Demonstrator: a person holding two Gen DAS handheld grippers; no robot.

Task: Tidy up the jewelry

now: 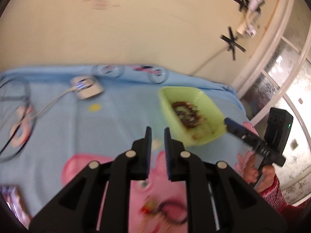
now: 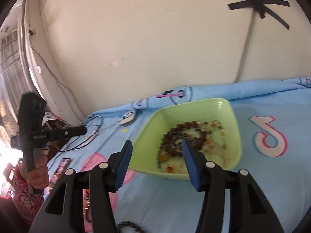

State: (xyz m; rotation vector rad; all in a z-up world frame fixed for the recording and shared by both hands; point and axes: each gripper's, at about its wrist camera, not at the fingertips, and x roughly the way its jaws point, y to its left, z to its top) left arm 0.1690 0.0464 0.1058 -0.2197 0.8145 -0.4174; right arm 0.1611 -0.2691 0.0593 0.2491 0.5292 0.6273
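Note:
A light green tray sits on the blue cartoon sheet. It holds a brown bead necklace and other small jewelry. My left gripper hangs above the sheet, left of the tray, its jaws a narrow gap apart and empty. A red and black piece of jewelry lies on the sheet below it. My right gripper is open and empty over the tray's near left rim. It also shows in the left wrist view. A dark beaded piece lies below it.
A white device with a cable lies at the back of the sheet by the wall. Black cables loop at the left. A patterned packet lies at the near left. A window stands at the right.

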